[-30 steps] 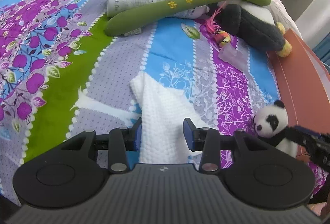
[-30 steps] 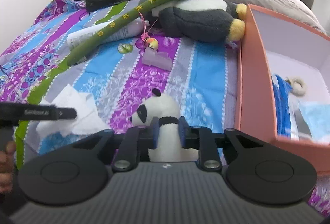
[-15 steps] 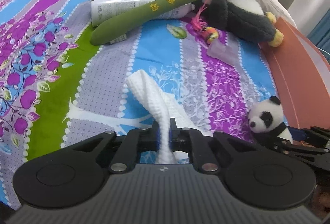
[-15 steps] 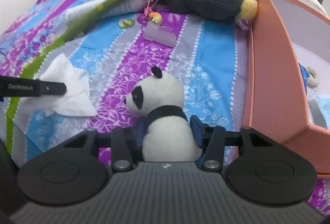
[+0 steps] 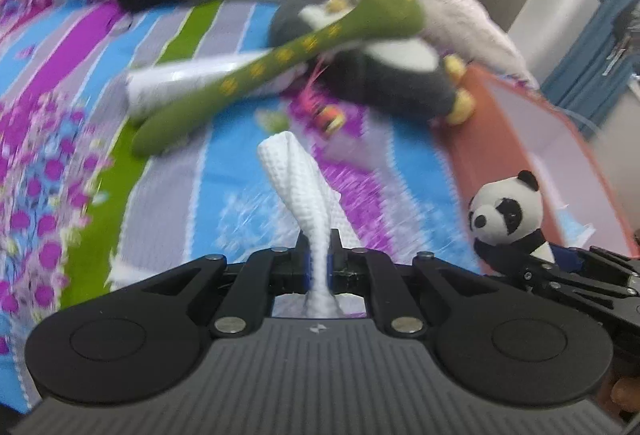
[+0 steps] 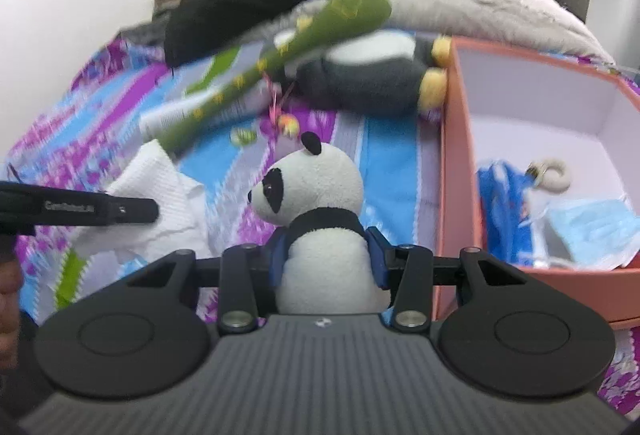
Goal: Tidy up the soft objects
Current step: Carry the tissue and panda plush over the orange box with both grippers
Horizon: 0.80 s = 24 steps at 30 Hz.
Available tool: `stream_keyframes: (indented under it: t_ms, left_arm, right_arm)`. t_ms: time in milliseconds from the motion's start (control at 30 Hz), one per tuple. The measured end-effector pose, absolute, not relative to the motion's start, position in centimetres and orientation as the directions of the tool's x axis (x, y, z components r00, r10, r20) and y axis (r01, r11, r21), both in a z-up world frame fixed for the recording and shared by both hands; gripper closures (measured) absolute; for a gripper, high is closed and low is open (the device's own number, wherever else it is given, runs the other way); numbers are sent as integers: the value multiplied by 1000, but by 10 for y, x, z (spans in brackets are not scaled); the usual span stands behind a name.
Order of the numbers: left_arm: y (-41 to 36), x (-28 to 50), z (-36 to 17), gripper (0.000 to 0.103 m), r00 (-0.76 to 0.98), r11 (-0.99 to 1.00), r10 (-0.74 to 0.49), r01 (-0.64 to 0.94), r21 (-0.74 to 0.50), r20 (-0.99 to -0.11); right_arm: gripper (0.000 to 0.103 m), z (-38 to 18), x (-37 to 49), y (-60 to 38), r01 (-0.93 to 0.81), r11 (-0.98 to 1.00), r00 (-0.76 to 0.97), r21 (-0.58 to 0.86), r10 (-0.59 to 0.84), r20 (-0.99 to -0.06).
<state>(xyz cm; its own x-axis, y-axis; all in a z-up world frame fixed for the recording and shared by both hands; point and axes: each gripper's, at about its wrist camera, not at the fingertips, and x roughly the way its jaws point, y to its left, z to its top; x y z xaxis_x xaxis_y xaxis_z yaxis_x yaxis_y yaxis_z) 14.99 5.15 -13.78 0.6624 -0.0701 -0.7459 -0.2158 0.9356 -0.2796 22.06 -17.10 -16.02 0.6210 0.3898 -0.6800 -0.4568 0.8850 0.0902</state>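
Left wrist view: both grippers loaded, nothing boxed from this pair yet.
Left gripper (image 5: pixel 318 263) pinches the white cloth (image 5: pixel 304 187); right gripper (image 6: pixel 327 255) clamps the small panda (image 6: pixel 316 203) near the bed's right edge, beside the box (image 6: pixel 460 171), which already holds a few items.

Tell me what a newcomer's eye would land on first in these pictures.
First, the small panda, clamped upright in the right tongs just left of the orange box. Next, the white cloth, pinched in the shut left tongs and standing up as a twisted strip over the striped bedspread. Behind them, a long green plush stick lies across a big grey-and-white plush toy.
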Motion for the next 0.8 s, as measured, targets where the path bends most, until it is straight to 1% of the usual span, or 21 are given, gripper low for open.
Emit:
stream_keyframes:
  t_ms: [200, 500, 567, 667, 800]
  left_arm:
    - [29, 161, -87, 95, 721, 947, -116, -128, -296, -683]
    - [-16, 194, -21, 95, 785, 956, -193, 15, -294, -588]
    - [-30, 205, -9, 95, 792, 957, -216, 55, -286, -571]
    - [-50, 226, -1, 95, 776, 948, -268, 107, -301, -571]
    - [-78, 257, 2, 95, 742, 937, -320, 159, -310, -589]
  right_arm:
    - [58, -115, 216, -191, -441, 891, 683, 105, 409, -604]
    - [58, -58, 224, -219, -403, 913, 783, 60, 378, -494]
    - [58, -51, 231, -227, -383, 922, 800, 50, 359, -481]
    - [58, -43, 247, -241, -351, 935, 816, 43, 328, -475]
    - [58, -44, 273, -265, -290, 955, 814, 61, 280, -510]
